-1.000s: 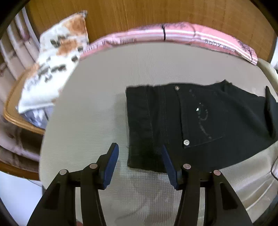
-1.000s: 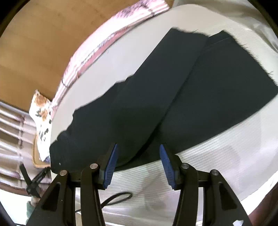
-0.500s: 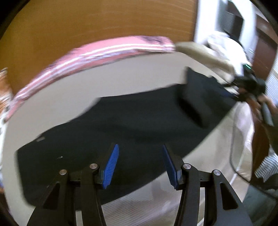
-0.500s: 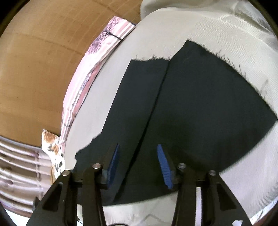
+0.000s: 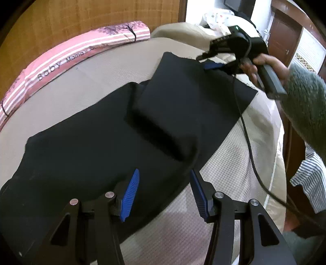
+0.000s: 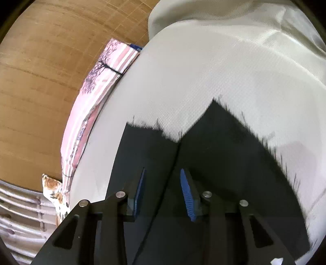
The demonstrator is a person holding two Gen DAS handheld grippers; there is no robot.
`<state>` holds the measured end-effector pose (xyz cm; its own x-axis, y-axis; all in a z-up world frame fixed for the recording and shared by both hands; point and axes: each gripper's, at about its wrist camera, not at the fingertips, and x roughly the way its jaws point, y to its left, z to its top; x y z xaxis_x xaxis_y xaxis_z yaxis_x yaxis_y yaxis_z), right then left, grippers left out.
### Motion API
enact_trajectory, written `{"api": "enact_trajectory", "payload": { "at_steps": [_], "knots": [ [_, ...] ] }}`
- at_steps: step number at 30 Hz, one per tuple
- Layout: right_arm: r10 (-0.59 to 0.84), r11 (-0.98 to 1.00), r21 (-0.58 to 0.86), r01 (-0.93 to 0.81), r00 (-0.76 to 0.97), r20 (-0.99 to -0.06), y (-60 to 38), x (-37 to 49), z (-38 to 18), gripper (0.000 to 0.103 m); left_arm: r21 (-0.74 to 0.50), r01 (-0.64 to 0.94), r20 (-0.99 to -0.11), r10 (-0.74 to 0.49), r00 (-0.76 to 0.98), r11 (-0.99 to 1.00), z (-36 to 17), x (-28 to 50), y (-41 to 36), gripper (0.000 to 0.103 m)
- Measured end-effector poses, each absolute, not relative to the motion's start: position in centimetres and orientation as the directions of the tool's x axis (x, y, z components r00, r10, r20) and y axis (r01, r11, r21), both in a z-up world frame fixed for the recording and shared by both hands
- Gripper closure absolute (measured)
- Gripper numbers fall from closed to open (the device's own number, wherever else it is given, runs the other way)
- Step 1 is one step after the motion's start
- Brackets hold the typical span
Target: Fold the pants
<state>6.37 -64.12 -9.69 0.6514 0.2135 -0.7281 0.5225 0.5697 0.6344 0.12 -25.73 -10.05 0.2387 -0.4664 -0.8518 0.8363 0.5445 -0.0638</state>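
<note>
Left wrist view: the black pants [image 5: 85, 148] lie spread across the beige bed [image 5: 114, 67], already doubled lengthwise, with one leg end turned back on itself in a loose raised flap near the middle. The left gripper [image 5: 165, 191] hangs over the near edge of the cloth, jaws moderately apart and holding nothing; fabric lies below them, but the pads do not press on it. At the far right, a person's hand [image 5: 262, 67] in a grey sleeve [image 5: 305, 106] carries the right gripper [image 5: 214, 65] at the hem end. A pink striped pillow [image 5: 81, 51] lies along the wooden headboard [image 5: 81, 18].

Right wrist view: the right gripper [image 6: 163, 189] sits low over the leg ends, the seam between the two stacked legs running between its fingers. Its jaws have just been closing and stand at a narrow gap; cloth lies between them, but whether the pads bite it cannot be told. The frayed hems [image 6: 244, 122] rest on the bed sheet.

Assessment: the pants appear to be light-to-medium woven cloth, soft and limp, not slippery, not fragile. They will sag and drag unless lifted at two points. The advisable hold is on both layers together at the hem corners, with the other gripper on the fold line, so the layers do not shear apart.
</note>
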Motion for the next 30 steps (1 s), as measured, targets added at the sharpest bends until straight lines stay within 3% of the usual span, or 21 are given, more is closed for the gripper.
{"api": "enact_trajectory", "payload": {
  "at_steps": [7,10,11,16,30],
  "knots": [
    [0.226,0.574,0.634,0.518,0.644,-0.731,-65.5,8.0,-10.5,0.075,-0.061,0.842,-0.862,-0.454,0.226,0.536,-11.9,0.5,-28.1,0.050],
    [0.230,0.582,0.630,0.514,0.639,-0.734,-65.5,8.3,-10.5,0.086,-0.058,0.846,-0.861,-0.455,0.226,0.530,-12.2,0.5,-28.5,0.055],
    [0.230,0.586,0.627,0.513,0.636,-0.736,-65.5,8.4,-10.5,0.094,-0.059,0.848,-0.859,-0.459,0.226,0.527,-12.2,0.4,-28.6,0.057],
    [0.206,0.626,0.599,0.500,0.635,-0.745,-64.7,8.6,-9.0,0.097,-0.069,0.859,-0.855,-0.474,0.211,0.507,-12.3,0.2,-28.8,0.076],
    [0.256,0.598,0.694,0.402,0.724,-0.641,-61.7,9.3,-1.7,0.099,-0.077,0.864,-0.844,-0.493,0.210,0.498,-12.2,-0.6,-29.1,0.075]
  ]
}}
